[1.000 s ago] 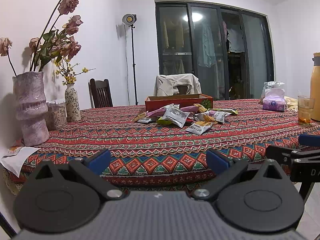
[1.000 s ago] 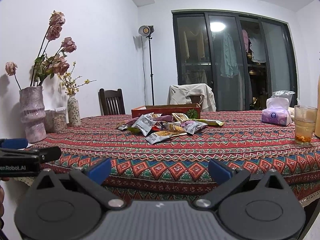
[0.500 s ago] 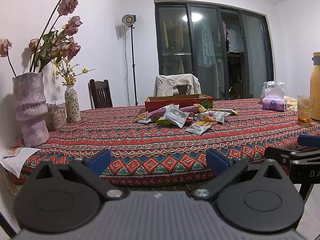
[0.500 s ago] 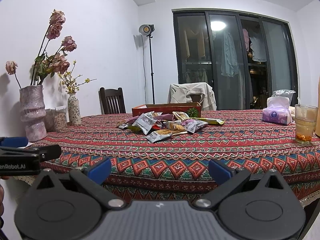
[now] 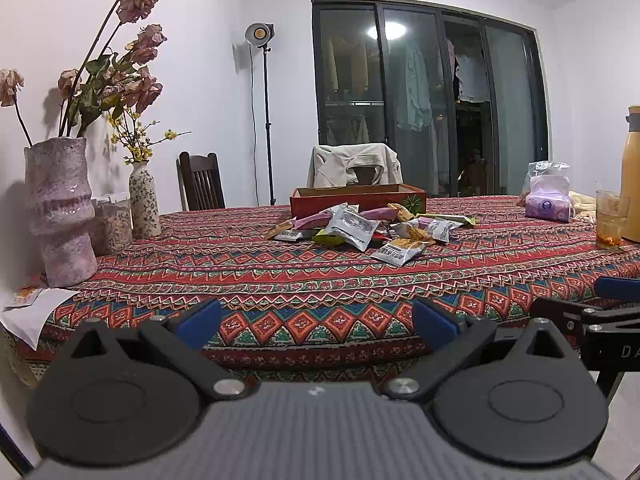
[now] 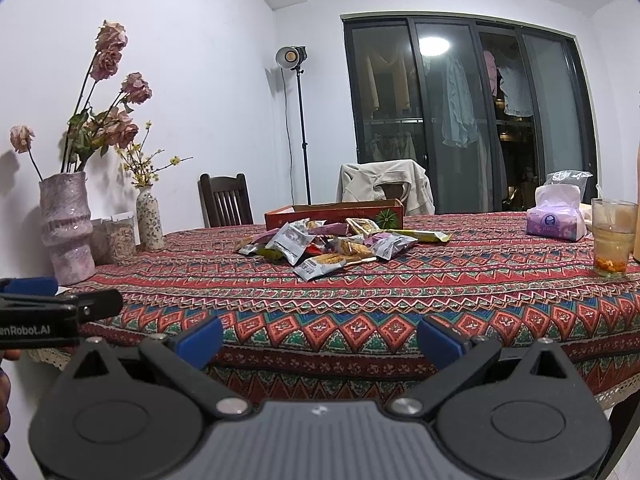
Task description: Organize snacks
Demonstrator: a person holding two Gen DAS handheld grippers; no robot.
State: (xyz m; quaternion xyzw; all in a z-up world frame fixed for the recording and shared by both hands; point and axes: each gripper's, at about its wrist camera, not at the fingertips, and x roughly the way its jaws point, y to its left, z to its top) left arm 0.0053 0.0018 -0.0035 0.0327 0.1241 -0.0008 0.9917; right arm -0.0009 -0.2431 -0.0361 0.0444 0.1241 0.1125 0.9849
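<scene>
A heap of snack packets (image 5: 368, 230) (image 6: 332, 244) lies mid-table on the patterned cloth, just in front of a low red cardboard box (image 5: 358, 198) (image 6: 334, 216). One silver packet (image 5: 398, 251) (image 6: 320, 266) rests nearest to me. My left gripper (image 5: 316, 322) is open and holds nothing, at the table's near edge, well short of the heap. My right gripper (image 6: 318, 338) is also open, held off the near edge with nothing between its fingers. Each gripper shows at the side of the other's view.
Two vases (image 5: 60, 212) (image 5: 144, 204) with dried flowers and a clear jar (image 5: 112, 224) stand at the left. A tissue pack (image 6: 556, 218), a glass of drink (image 6: 612, 236) and a yellow flask (image 5: 632, 172) stand at the right. Chairs stand behind the table (image 5: 280, 276).
Almost nothing has changed. The right wrist view has crept slightly toward the table. Both grippers stay open.
</scene>
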